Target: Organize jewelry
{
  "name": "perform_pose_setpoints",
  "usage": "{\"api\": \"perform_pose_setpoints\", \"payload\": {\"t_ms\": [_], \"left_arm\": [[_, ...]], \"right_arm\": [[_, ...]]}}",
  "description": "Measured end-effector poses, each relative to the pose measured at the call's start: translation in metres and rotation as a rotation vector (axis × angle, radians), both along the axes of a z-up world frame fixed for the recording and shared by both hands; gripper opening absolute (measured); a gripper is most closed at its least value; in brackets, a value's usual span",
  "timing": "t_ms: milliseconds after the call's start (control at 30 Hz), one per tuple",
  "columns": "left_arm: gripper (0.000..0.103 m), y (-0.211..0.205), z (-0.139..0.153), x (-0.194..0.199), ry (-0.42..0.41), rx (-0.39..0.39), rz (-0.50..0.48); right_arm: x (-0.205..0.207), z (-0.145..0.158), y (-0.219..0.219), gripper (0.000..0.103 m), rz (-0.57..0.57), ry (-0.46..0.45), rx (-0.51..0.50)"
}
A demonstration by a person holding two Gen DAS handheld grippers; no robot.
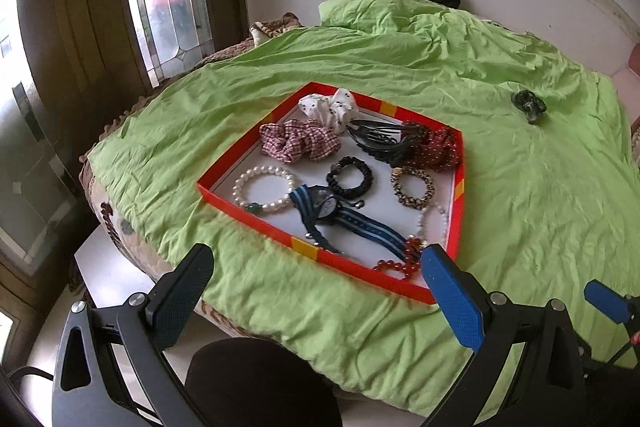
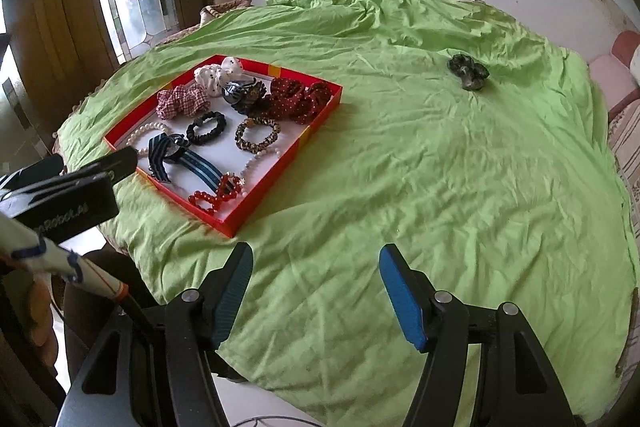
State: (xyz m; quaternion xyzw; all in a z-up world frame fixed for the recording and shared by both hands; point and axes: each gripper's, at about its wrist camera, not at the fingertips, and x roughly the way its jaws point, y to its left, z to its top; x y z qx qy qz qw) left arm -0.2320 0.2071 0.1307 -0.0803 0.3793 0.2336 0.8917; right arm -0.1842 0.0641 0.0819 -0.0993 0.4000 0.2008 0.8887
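Both wrist views toward shared tray [image 1: 256, 217]

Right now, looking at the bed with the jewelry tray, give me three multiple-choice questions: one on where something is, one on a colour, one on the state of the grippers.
1. Where is the dark hair clip?
A. inside the tray
B. alone on the green sheet, right of the tray
C. on the floor

2. What colour is the tray's rim?
A. blue
B. red with yellow patches
C. black

3. How do the two grippers stand?
A. both open, holding nothing
B. both shut on beads
C. left shut on the watch

Answers: 1 B, the clip lies apart from the tray on bare sheet. 2 B, the rim is red with yellow marks. 3 A, the left gripper and the right gripper show wide gaps between their fingers, nothing between.
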Motion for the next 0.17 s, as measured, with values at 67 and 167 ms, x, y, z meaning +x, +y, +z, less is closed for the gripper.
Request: {"api": "perform_pose_setpoints", "payload": {"t_ms": [67, 167], "left_arm": [[0.103, -0.005, 0.001, 0.004, 0.010, 0.000, -0.001], [0.103, -0.016, 0.001, 0.010, 0.026, 0.006, -0.006]], "right_arm": [[-0.001, -0.001, -0.005, 0.070, 0.006, 0.005, 0.012], [0.001, -0.002, -0.015, 0.070, 0.005, 0.010, 0.033]]}}
